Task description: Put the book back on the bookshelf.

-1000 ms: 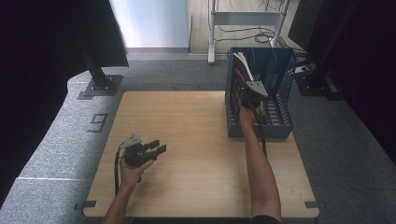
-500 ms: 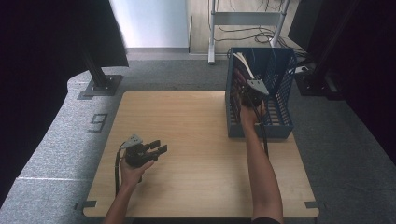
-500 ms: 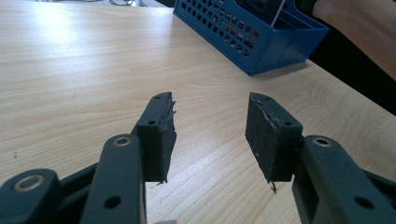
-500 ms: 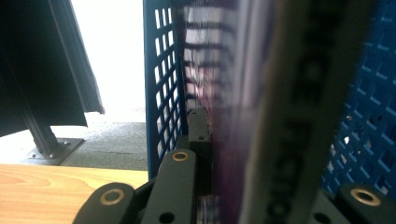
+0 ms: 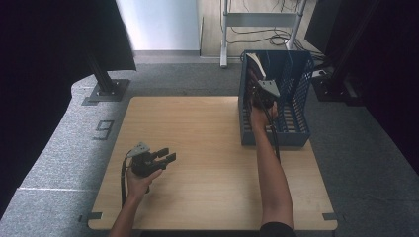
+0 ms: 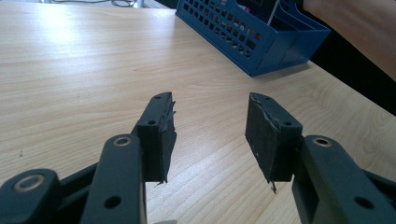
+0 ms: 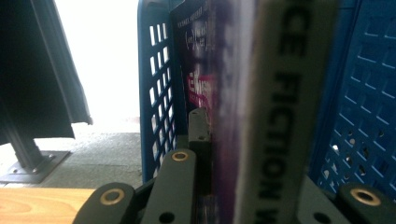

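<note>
Inside the blue basket (image 5: 296, 89), right gripper (image 5: 263, 96) clamped on a book (image 7: 261, 116) — could snag its wall; left gripper (image 6: 210, 133) agape.

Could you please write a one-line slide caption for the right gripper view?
Right gripper shut on a book standing upright inside the blue crate.

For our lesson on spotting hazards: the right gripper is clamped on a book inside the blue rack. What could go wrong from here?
1. The book stands tight against the blue rack wall; lifting it may drag or tip the rack.
2. The right gripper grips it near one edge, so it might twist or slip.
3. The left gripper rests open, far away, unable to steady anything.
</note>
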Motion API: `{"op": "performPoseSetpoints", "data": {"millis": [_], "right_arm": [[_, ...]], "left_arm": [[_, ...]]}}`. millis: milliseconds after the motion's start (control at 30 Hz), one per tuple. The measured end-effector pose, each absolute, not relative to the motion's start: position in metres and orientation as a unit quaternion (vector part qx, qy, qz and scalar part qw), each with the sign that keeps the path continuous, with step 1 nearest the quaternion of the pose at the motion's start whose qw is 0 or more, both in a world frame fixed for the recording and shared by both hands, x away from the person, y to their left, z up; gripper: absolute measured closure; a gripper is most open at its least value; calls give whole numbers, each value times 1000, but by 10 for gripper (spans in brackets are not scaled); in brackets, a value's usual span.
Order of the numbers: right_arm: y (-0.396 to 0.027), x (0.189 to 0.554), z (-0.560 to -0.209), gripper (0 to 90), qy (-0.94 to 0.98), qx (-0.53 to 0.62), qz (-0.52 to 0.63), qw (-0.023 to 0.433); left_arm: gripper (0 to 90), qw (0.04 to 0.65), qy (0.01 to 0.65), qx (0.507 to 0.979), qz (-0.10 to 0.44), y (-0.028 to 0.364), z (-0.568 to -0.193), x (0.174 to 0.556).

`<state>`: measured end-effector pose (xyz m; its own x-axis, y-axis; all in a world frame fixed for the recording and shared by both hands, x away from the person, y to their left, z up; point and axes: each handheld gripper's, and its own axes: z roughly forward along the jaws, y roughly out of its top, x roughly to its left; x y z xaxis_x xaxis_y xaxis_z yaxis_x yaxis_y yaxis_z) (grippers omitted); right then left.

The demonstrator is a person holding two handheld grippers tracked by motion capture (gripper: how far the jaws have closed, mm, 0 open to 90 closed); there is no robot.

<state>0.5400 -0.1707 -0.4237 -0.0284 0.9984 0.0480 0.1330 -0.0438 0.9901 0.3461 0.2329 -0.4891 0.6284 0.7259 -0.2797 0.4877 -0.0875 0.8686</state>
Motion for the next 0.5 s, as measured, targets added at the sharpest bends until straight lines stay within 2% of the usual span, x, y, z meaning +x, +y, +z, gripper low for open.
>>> {"op": "performPoseSetpoints", "data": {"millis": [333, 500], "right_arm": [[-152, 539, -434, 804, 555, 497, 485, 458], [-146, 531, -431, 755, 573, 475, 493, 451]], "left_arm": [[520, 535, 416, 727, 112, 234, -488, 344], [520, 536, 411, 729, 113, 231, -486, 342]]}}
